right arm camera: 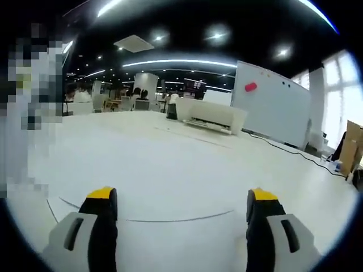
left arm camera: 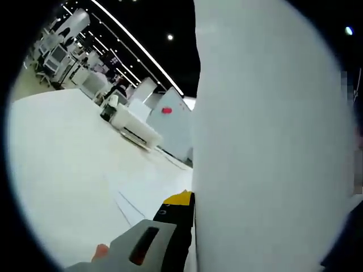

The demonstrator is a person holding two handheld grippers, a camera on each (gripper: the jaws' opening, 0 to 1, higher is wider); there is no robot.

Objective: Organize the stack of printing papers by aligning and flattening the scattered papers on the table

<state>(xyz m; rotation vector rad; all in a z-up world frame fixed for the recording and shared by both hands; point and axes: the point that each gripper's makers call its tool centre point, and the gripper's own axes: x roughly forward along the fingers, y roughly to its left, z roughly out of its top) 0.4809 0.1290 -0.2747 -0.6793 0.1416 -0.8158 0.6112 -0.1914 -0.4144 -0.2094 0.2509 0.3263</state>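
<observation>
In the left gripper view, we see the white desk filling the area from 7 to 10 o'clock. A large white sheet of printing paper stands upright close to the lens and covers the side from 12 to 5 o'clock. At 6 o'clock, the left gripper shows one grey jaw with a yellow tip, and that tip lies against the edge of the sheet. The second jaw is hidden behind the sheet, so we cannot tell whether the jaws pinch the paper or only touch it. Flat paper sheets lie on the desk just beyond the jaw, their edges showing as thin dark lines. A white printer sits on the desk toward 11 o'clock, with a whiteboard behind it.

In the right gripper view, we see the desk spanning the centre. The whiteboard stands at 2 o'clock and the printer lies at 12 o'clock, well apart from the jaws. The right gripper has its two yellow-tipped jaws spread wide at 6 o'clock, with nothing between them. A flat sheet lies on the desk beneath the jaws, its far edge a curved line running between the tips.
</observation>
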